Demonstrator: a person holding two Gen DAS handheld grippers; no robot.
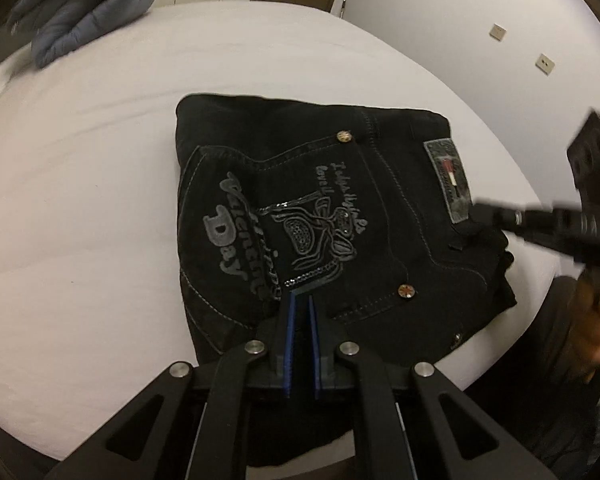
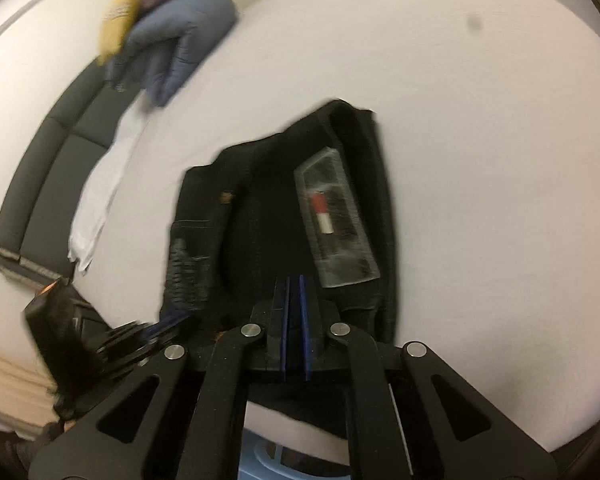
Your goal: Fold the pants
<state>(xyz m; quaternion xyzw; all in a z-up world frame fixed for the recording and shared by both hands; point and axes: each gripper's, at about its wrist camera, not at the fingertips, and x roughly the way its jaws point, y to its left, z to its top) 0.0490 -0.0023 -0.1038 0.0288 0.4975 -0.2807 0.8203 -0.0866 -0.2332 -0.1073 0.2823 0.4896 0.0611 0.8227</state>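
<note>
Black pants [image 1: 320, 216] lie folded into a compact rectangle on the white bed [image 1: 80, 200], back pocket with grey lettering and a grey waist patch [image 1: 449, 181] facing up. My left gripper [image 1: 302, 298] hovers over the near edge of the pants, jaws nearly together with nothing between them. My right gripper [image 2: 294, 280] is over the waist end of the pants [image 2: 268, 208], jaws nearly together and empty; it also shows in the left wrist view [image 1: 480, 210], its tip at the patch. The right wrist view is blurred.
A folded blue quilt [image 1: 84, 12] lies at the far corner of the bed, with yellow and purple cushions [image 2: 122, 12] behind it in the right wrist view. A dark headboard [image 2: 52, 176] runs along one side. A wall with sockets [image 1: 544, 64] is to the right.
</note>
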